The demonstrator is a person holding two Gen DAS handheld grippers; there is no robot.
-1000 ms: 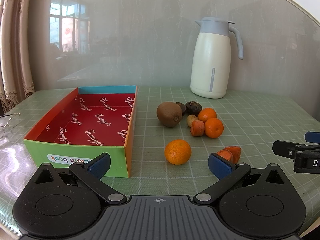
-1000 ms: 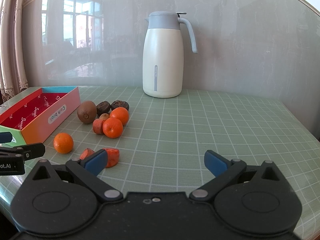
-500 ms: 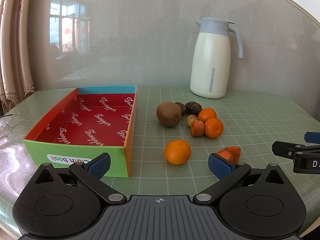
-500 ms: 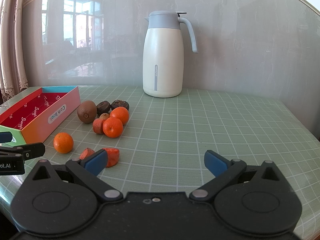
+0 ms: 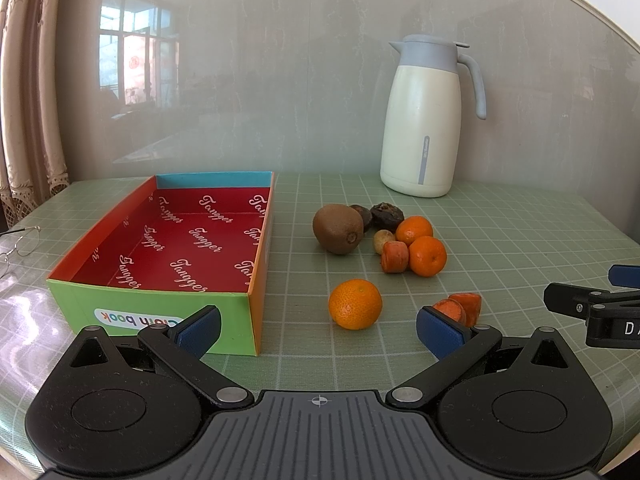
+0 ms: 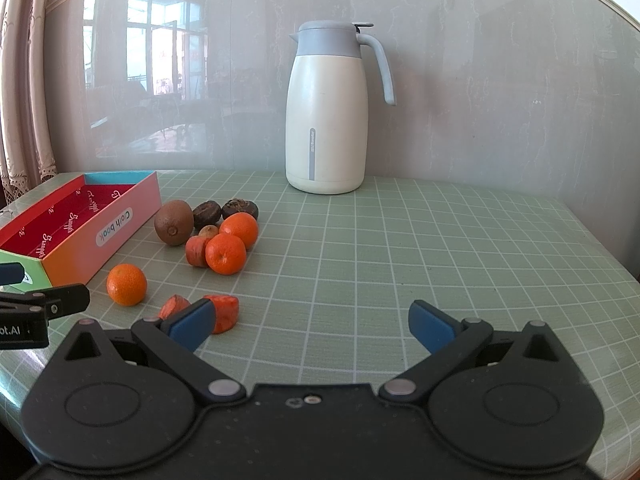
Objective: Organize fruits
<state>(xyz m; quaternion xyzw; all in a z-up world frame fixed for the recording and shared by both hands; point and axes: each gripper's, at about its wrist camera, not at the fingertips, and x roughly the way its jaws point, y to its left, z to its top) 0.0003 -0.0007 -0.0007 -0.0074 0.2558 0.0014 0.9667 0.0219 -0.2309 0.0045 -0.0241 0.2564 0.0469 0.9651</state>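
An empty cardboard box (image 5: 156,308) with a red inside stands on the left of the table, also seen as the box (image 6: 100,224) in the right wrist view. To its right lie a kiwi (image 5: 338,229), two dark fruits (image 5: 386,216), two mandarins (image 5: 427,256) and a carrot piece (image 5: 395,257) in a cluster. A lone mandarin (image 5: 355,303) lies nearer, with two carrot pieces (image 5: 460,307) beside it. My left gripper (image 5: 318,330) is open just short of the lone mandarin. My right gripper (image 6: 312,326) is open over bare mat, right of the carrot pieces (image 6: 224,312).
A white thermos jug (image 5: 424,120) with a grey lid stands at the back by the wall. Wire-rimmed glasses (image 5: 16,240) lie at the table's left edge. The green gridded mat (image 6: 440,248) stretches to the right of the fruit.
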